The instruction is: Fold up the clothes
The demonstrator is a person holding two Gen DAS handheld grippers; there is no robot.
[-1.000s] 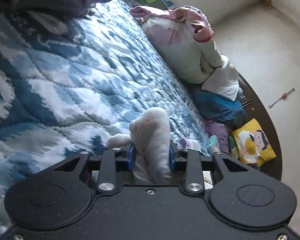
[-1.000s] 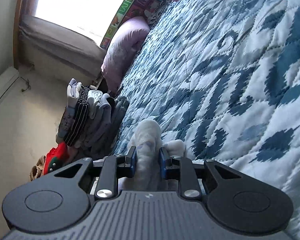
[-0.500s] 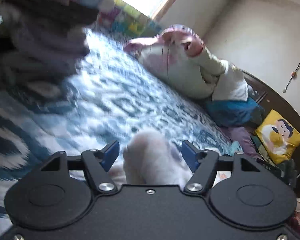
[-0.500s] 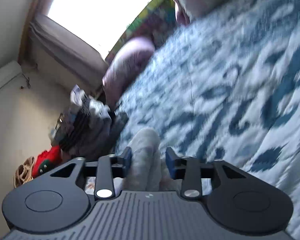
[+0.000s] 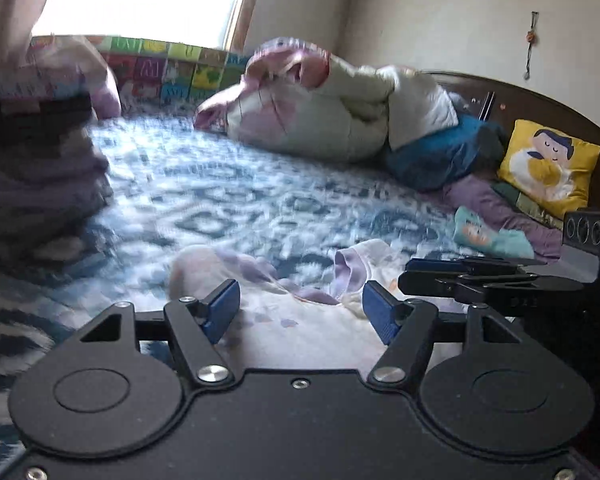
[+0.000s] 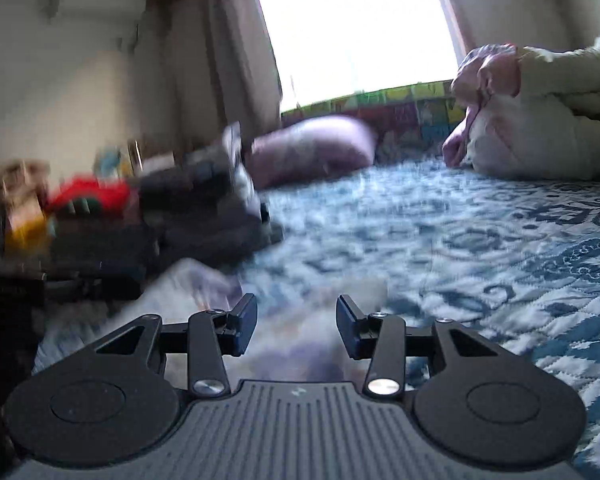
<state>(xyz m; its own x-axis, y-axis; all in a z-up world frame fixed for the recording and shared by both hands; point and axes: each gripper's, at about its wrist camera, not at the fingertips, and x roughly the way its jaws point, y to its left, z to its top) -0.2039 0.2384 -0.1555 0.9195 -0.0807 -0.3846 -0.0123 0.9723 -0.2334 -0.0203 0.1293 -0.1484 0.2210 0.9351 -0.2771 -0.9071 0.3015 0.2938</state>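
My left gripper [image 5: 300,312] has its blue pads [image 5: 222,312] spread wide apart, gripping nothing, with the pale garment [image 5: 292,328] lying loose on the blue-and-white quilt [image 5: 228,200] just under and ahead of them, near the bed's near edge. My right gripper [image 6: 296,326] is parted too — the same cloth shows below it, blurred — and a stack of folded dark clothes [image 6: 204,216] sits toward the quilt's left edge, a bundled duvet [image 5: 332,116] at the far edge.

Blurred stack of dark clothes [image 6: 204,216], perhaps folded.
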